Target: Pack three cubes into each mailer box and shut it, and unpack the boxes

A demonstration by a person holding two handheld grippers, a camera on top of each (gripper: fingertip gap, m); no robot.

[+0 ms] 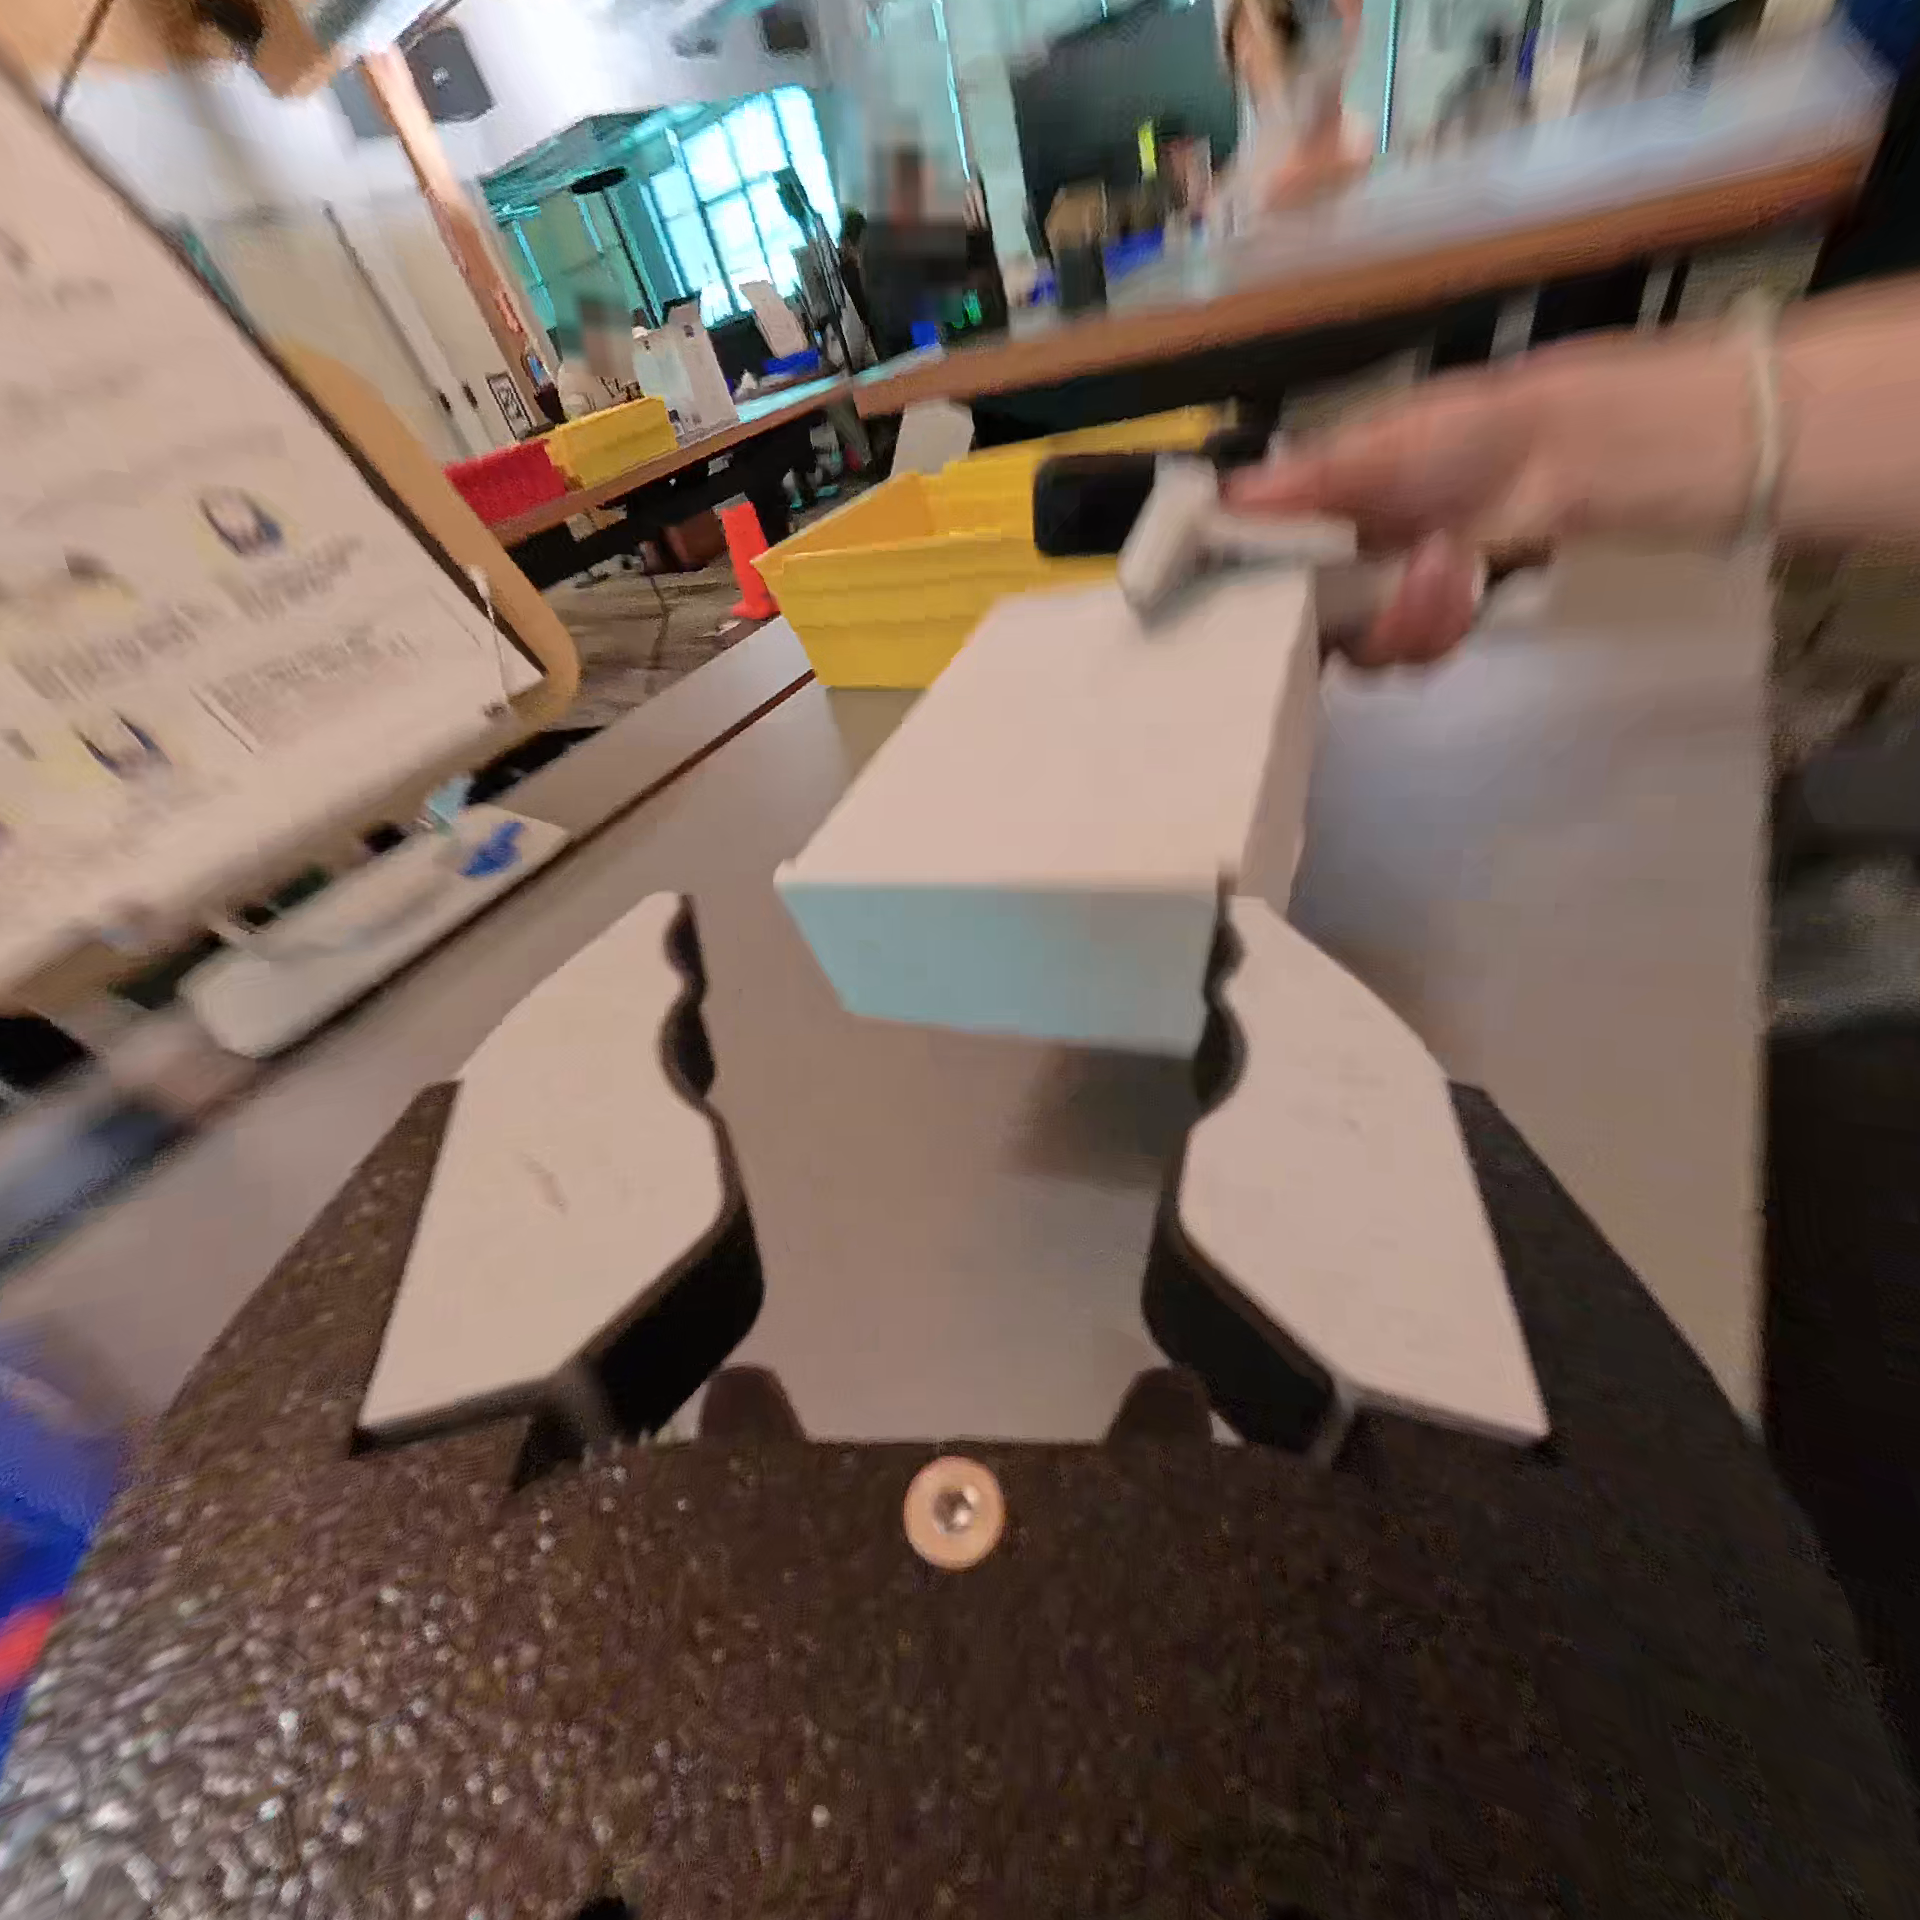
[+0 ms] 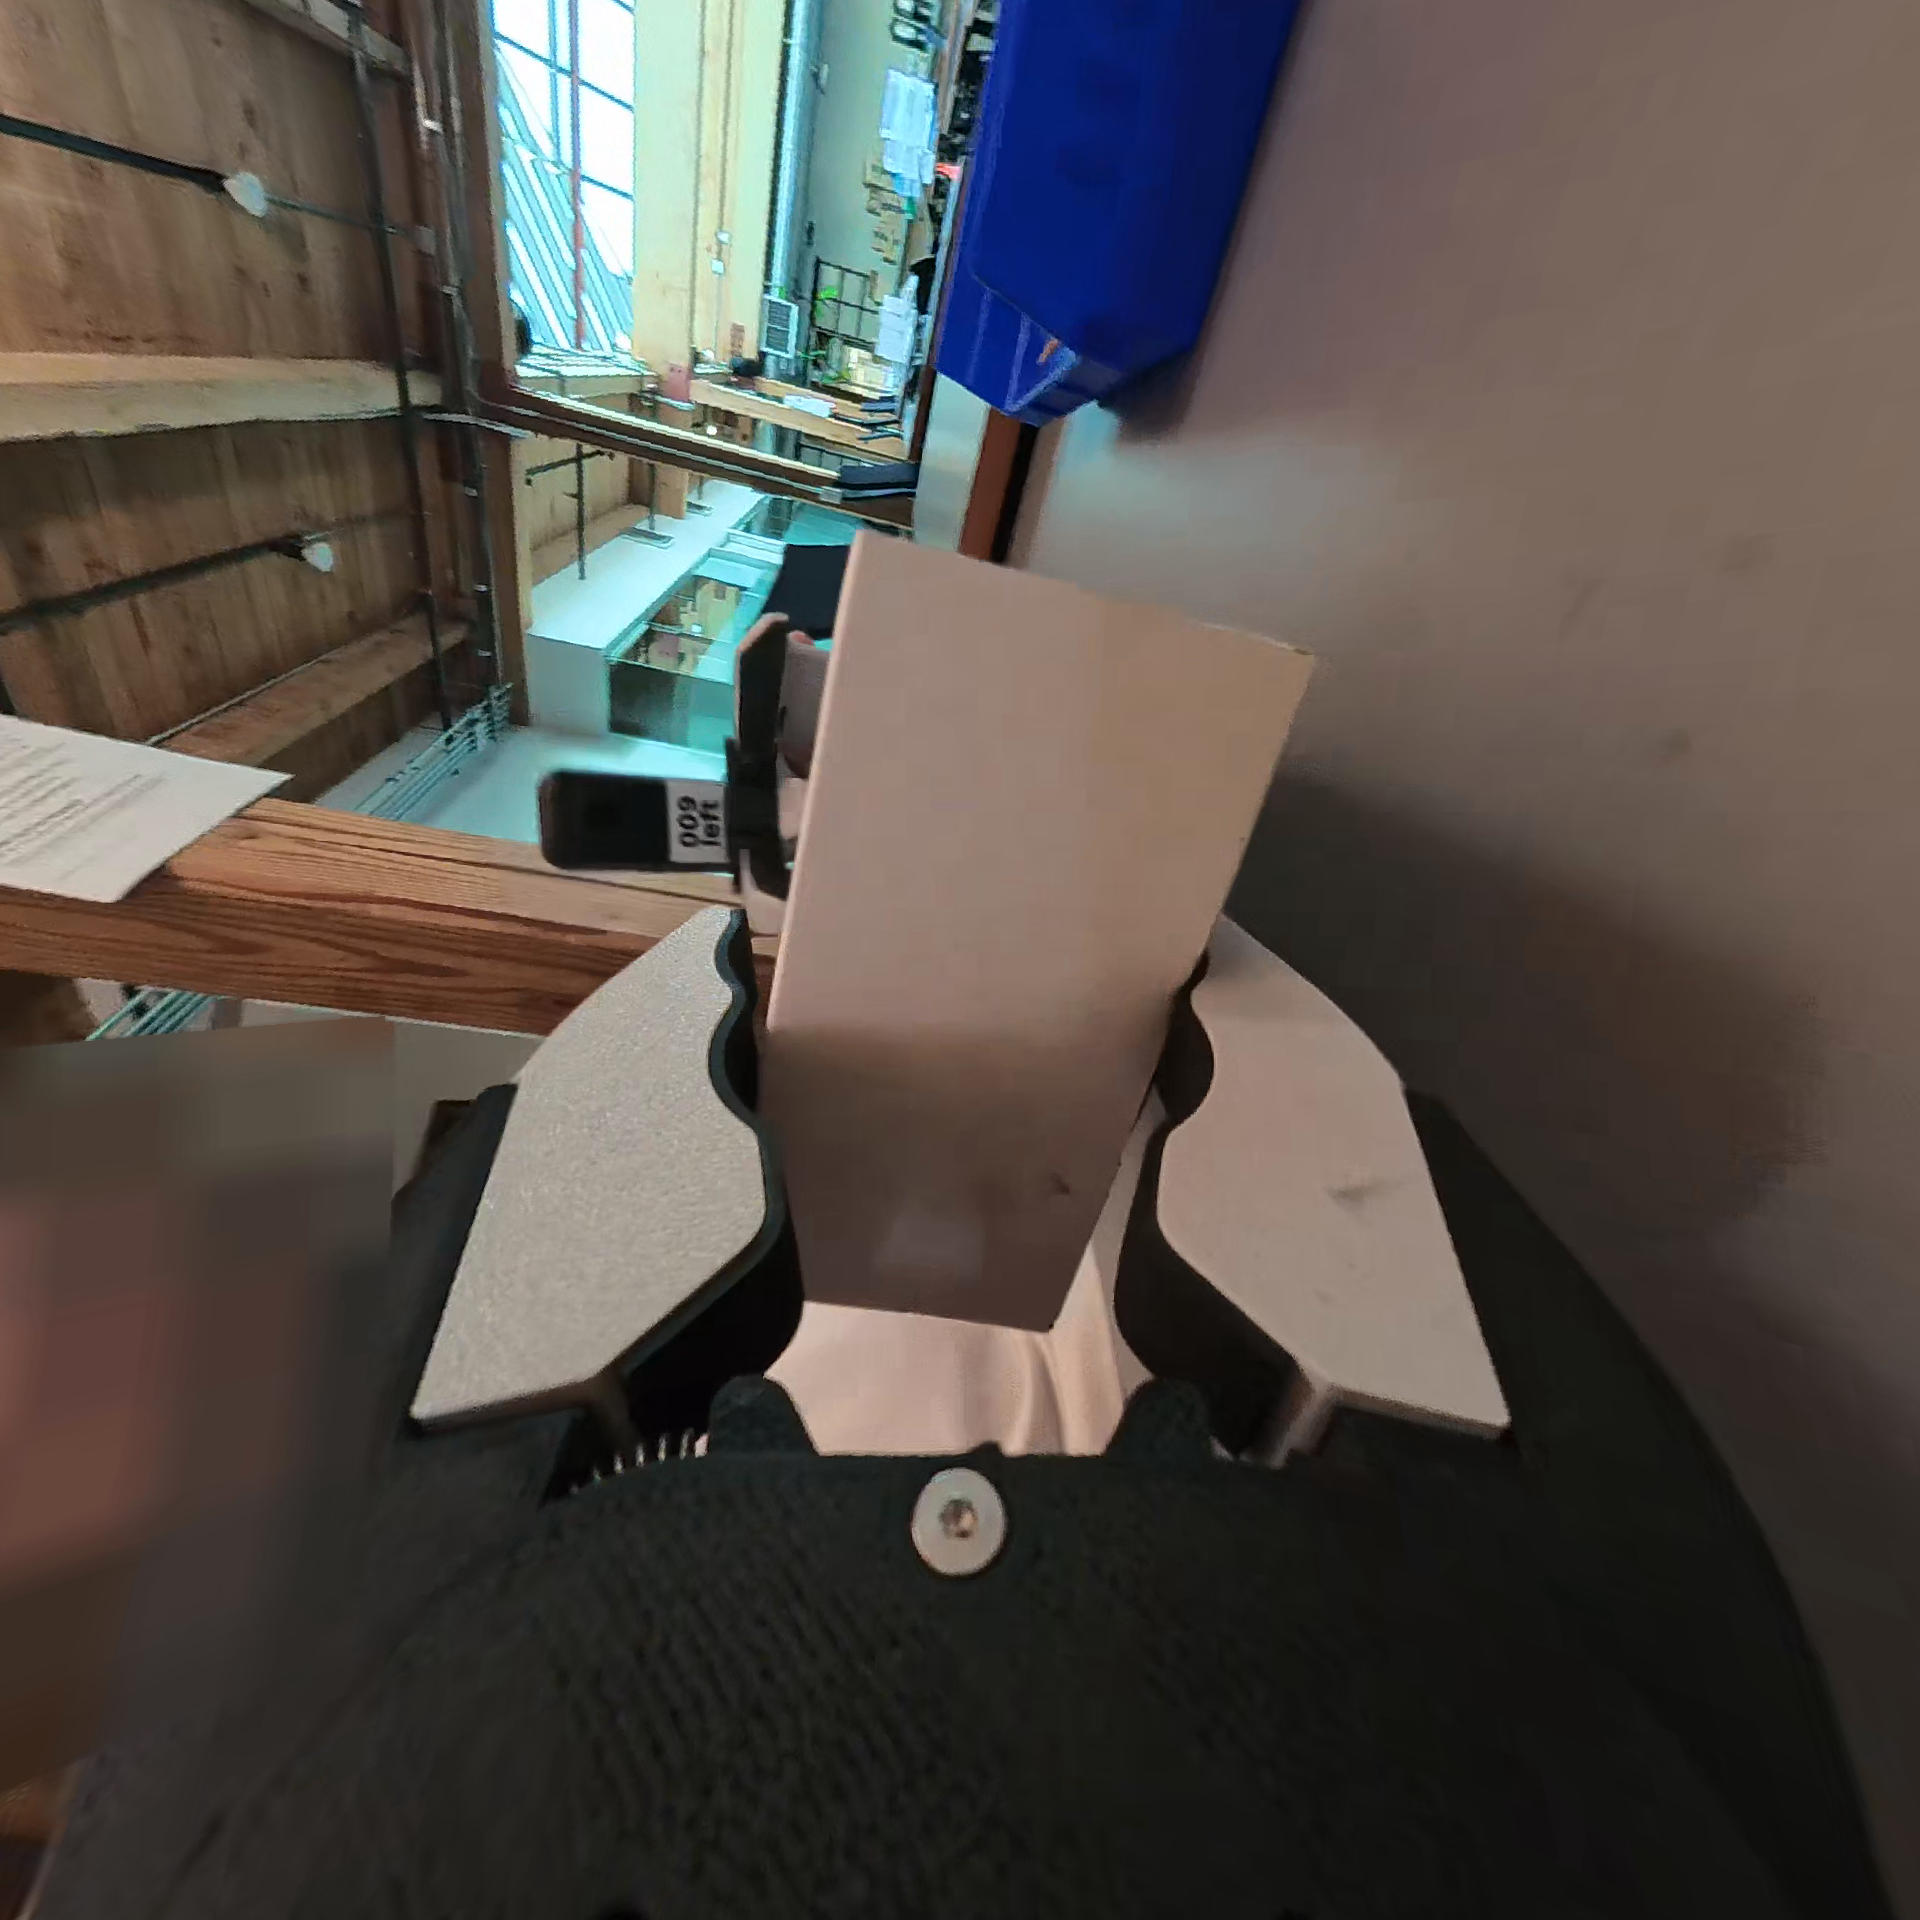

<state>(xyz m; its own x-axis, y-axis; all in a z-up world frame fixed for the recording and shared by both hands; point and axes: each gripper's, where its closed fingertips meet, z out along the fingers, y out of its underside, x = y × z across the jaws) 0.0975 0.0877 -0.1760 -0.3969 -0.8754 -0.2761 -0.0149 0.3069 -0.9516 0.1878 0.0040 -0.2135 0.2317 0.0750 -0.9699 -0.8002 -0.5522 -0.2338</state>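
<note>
Your right gripper (image 2: pixel 966 1049) pinches the far end of the white mailer box (image 1: pixel 1049 821), lifted off the grey surface (image 1: pixel 904 1226). Your left gripper (image 1: pixel 956 966) has its jaws spread at the near end. Squeeze gently and keep it level. Yellow bins (image 1: pixel 894 592) sit behind.

Both grippers, left gripper (image 1: pixel 956 1049) and right gripper (image 2: pixel 971 1049), wear pale scalloped fingers on speckled black bodies, each with a silver screw (image 1: pixel 954 1511) below the fingers.
</note>
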